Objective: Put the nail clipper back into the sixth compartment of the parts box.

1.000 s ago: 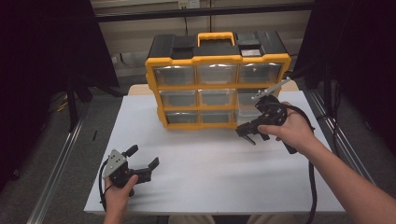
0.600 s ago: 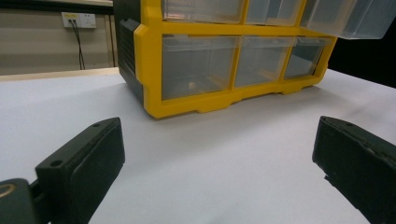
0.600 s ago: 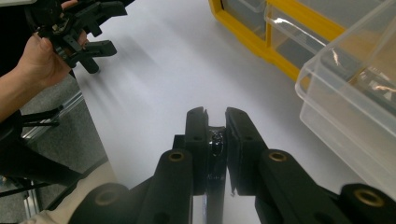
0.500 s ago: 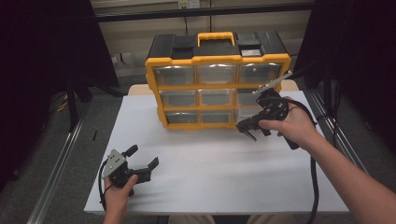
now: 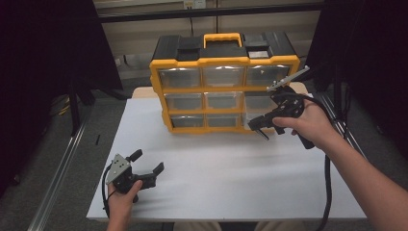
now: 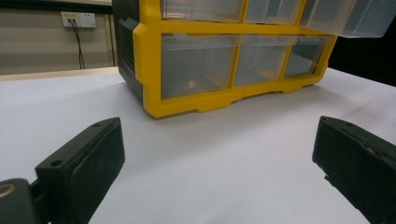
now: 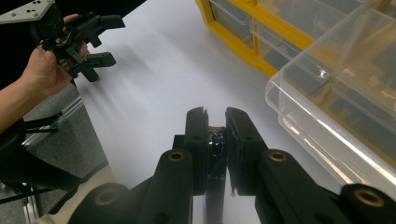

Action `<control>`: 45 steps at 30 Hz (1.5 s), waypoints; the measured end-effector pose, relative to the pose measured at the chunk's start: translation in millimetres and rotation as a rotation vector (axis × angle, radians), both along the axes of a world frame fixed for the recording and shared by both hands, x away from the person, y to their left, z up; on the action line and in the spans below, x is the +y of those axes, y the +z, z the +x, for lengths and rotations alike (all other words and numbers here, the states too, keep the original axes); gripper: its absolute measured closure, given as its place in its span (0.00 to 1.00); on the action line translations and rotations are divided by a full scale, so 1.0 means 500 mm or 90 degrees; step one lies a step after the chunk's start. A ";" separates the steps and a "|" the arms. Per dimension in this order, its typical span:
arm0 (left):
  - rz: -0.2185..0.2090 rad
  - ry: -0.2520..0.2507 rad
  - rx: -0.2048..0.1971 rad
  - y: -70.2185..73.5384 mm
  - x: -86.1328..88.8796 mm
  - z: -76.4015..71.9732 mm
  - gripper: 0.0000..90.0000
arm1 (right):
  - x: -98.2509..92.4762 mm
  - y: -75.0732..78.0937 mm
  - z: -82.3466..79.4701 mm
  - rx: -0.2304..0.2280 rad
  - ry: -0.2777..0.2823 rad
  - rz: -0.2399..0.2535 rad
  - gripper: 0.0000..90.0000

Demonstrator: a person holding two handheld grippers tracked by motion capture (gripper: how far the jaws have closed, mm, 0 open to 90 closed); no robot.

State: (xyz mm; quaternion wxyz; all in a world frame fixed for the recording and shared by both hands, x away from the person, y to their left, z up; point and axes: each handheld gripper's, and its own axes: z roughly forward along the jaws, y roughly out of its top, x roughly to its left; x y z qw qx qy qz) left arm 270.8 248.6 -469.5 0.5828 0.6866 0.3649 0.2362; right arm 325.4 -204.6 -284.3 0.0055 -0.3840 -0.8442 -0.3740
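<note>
While the right gripper [image 7: 215, 122] pinches a small dark part [image 7: 216, 141] between nearly closed jaws, it hangs just beside the pulled-out clear drawer [image 7: 336, 98] on the right side of the yellow organizer [image 5: 223, 89]. Left gripper [image 5: 146, 165] rests wide open and empty, well in front of the organizer. Likely next: carry the part over the drawer's rim, keep the wrist level, then release low inside so it cannot bounce out.

Item btwn right gripper [image 7: 215, 122] pads too small to ID.
</note>
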 end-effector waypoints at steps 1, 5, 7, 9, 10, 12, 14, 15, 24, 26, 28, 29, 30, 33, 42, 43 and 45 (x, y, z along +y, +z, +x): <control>0.000 -0.001 0.000 0.000 0.000 0.000 0.03 | -0.002 0.002 0.001 -0.003 0.001 -0.002 0.89; 0.005 0.001 0.001 0.000 0.000 0.000 0.03 | -0.006 0.008 0.003 -0.003 -0.006 -0.005 0.89; 0.005 0.002 0.000 0.000 0.001 0.000 0.03 | -0.009 0.012 0.005 -0.006 -0.005 -0.006 0.89; 0.004 0.001 0.000 0.000 0.001 0.000 0.03 | -0.012 0.017 0.007 -0.007 -0.009 -0.003 0.89; 0.004 0.001 0.001 0.000 0.001 0.000 0.03 | -0.013 0.020 0.008 -0.005 -0.012 -0.003 0.89; 0.005 0.000 0.001 0.000 0.000 0.000 0.03 | -0.014 0.023 0.010 -0.007 -0.011 -0.008 0.89; 0.006 0.000 0.002 0.000 0.001 0.000 0.03 | -0.016 0.026 0.012 -0.005 -0.012 -0.011 0.89; 0.006 0.001 0.001 0.000 0.001 0.000 0.03 | -0.016 0.029 0.012 -0.001 -0.014 -0.013 0.89; 0.006 0.002 0.001 0.000 0.001 0.000 0.03 | -0.023 0.049 0.021 -0.010 -0.018 -0.012 0.89; 0.005 0.002 0.001 0.000 0.002 0.001 0.03 | -0.025 0.053 0.024 -0.009 -0.020 -0.013 0.89; 0.006 -0.002 0.000 0.000 0.003 0.001 0.03 | -0.025 0.057 0.026 -0.008 -0.024 -0.016 0.89; 0.006 -0.001 0.000 0.000 0.003 0.001 0.03 | -0.025 0.058 0.027 -0.009 -0.023 -0.017 0.89; 0.007 0.000 -0.001 0.000 0.003 0.001 0.03 | -0.025 0.060 0.028 -0.008 -0.025 -0.015 0.89; 0.007 -0.001 0.000 -0.001 0.003 0.001 0.03 | -0.026 0.065 0.031 -0.014 -0.023 -0.020 0.89; 0.006 -0.002 0.000 -0.001 0.003 0.001 0.03 | -0.026 0.077 0.045 -0.016 -0.030 -0.019 0.89; 0.006 -0.001 0.000 0.000 0.003 0.001 0.03 | -0.027 0.079 0.047 -0.015 -0.035 -0.020 0.89; 0.004 0.003 0.000 -0.001 0.002 0.001 0.03 | -0.028 0.080 0.050 -0.019 -0.032 -0.020 0.89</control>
